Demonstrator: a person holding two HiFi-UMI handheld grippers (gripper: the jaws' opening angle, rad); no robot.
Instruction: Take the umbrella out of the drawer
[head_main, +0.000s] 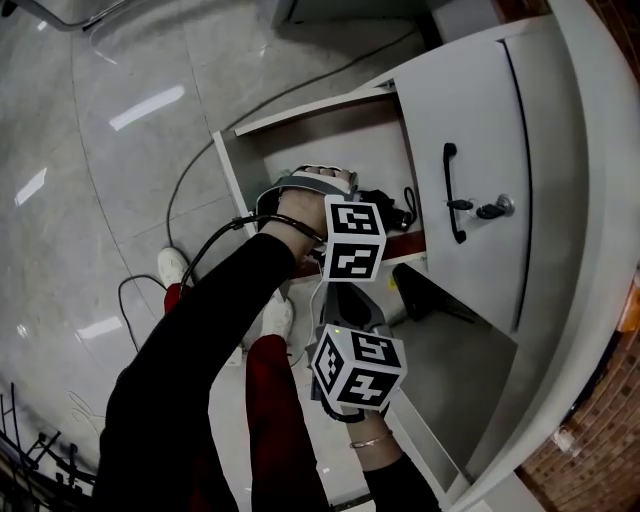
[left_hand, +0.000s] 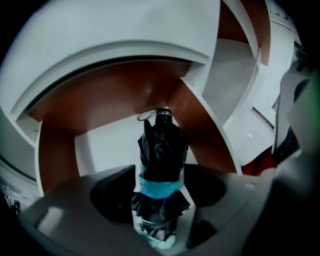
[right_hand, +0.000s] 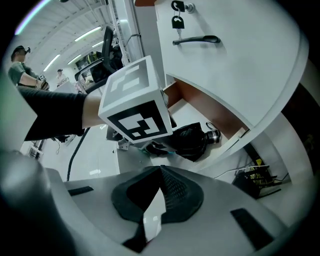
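A folded black umbrella (left_hand: 162, 150) with a blue band lies on the white floor of the open drawer (left_hand: 100, 102), which has brown inner walls. My left gripper (left_hand: 160, 200) reaches down into the drawer. Its jaws are open on either side of the umbrella's near end, and the pads are not pressing it. In the head view the left gripper's marker cube (head_main: 355, 240) hides most of the umbrella (head_main: 388, 207). My right gripper (right_hand: 161, 172) hangs just behind the left one with its jaws shut and empty. The right gripper view shows the umbrella (right_hand: 192, 140) beyond the left cube (right_hand: 135, 107).
A white cabinet door (head_main: 480, 130) with a black handle (head_main: 453, 190) and a keyed lock (head_main: 495, 208) stands right of the drawer. Below it another compartment (head_main: 460, 370) is open, with a black object (head_main: 428, 295) inside. Cables (head_main: 190, 190) and the person's shoes (head_main: 175, 265) are on the glossy floor.
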